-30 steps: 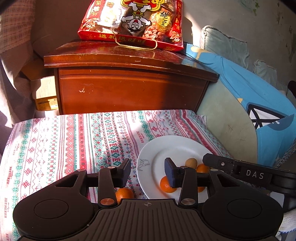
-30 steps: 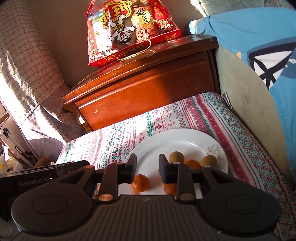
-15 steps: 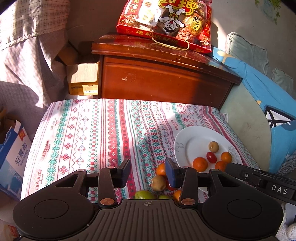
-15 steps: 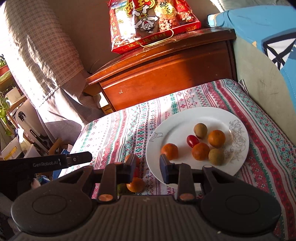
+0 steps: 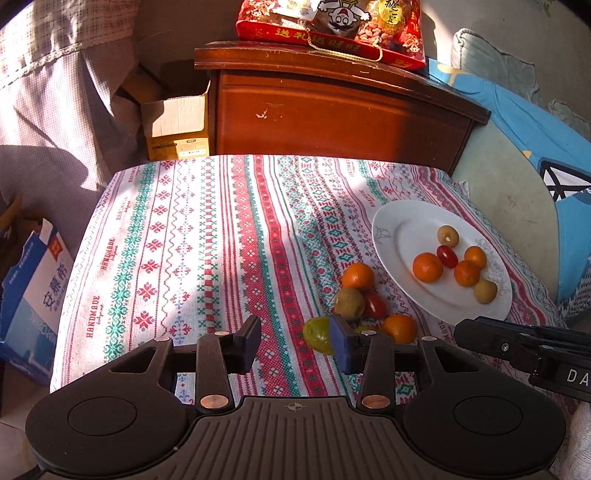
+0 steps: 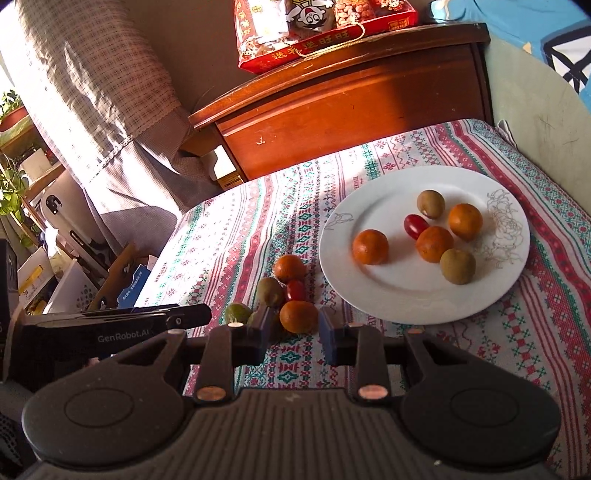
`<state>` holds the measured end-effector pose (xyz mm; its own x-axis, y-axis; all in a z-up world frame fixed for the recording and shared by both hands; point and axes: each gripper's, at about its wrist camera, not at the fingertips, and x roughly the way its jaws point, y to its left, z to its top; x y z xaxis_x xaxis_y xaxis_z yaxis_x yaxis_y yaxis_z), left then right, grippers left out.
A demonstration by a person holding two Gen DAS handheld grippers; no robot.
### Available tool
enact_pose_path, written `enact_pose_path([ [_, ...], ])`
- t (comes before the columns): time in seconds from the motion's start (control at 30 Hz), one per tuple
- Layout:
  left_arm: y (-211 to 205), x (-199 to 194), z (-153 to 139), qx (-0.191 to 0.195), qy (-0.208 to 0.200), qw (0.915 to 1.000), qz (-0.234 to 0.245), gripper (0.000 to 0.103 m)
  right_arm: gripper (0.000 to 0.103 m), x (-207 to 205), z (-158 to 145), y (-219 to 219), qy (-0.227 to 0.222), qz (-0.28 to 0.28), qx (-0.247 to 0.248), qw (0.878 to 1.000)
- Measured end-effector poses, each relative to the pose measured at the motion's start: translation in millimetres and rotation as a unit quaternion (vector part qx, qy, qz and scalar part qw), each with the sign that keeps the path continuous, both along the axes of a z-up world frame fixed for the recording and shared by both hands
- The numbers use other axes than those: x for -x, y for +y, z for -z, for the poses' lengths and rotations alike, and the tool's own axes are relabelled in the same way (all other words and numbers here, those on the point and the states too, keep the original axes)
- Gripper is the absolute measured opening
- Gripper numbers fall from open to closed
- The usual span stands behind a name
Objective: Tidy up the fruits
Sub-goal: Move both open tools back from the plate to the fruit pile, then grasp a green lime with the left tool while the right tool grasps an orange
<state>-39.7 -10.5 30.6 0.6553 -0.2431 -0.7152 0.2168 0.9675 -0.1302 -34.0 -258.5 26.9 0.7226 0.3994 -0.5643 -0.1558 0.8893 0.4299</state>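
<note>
While both our grippers hang above the near edge of the tablecloth, neither holds anything: the left gripper has its jaws well apart, the right gripper likewise, w/ nothing between the pads.

Nearest to us is the loose pile of fruit on the cloth, just left of the plate. In front of the right gripper sits an orange, almost centred in the gap, so we judge this is the pick step for the next fruit. Beside it lie a green fruit, partly hidden by the left gripper's finger, a brown kiwi-like fruit, a red tomato and a second orange, all touching or nearly so. There may be one more fruit behind the finger; we can't tell.

Next move, as we see it: bring the right gripper down and fwd over the near orange, close gently, carry it right to the plate. The tight pile is the snag, since a finger could nudge the tomato or kiwi and send them rolling.

The plate already carries six pieces: three oranges, two brown fruits, one tomato, w/ bare space on its near left side.

Farther back stands a wooden cabinet w/ a red snack bag on top, a cardboard box to its left, and a blue cushion at right.
</note>
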Motion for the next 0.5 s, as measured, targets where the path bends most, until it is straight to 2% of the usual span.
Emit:
enact_pose_path([
  [0.23,0.1,2.1,14.7,-0.015,0.011,0.9997,0.018,0.040,0.030,-14.4,13.3,6.8,0.016,0.004,-0.003,1.000],
  [0.5,-7.3,-1.1,22.7,-0.010,0.013,0.9991,0.039,0.040,0.034,-27.1,22.0,10.1,0.026,0.011,-0.015,1.000],
])
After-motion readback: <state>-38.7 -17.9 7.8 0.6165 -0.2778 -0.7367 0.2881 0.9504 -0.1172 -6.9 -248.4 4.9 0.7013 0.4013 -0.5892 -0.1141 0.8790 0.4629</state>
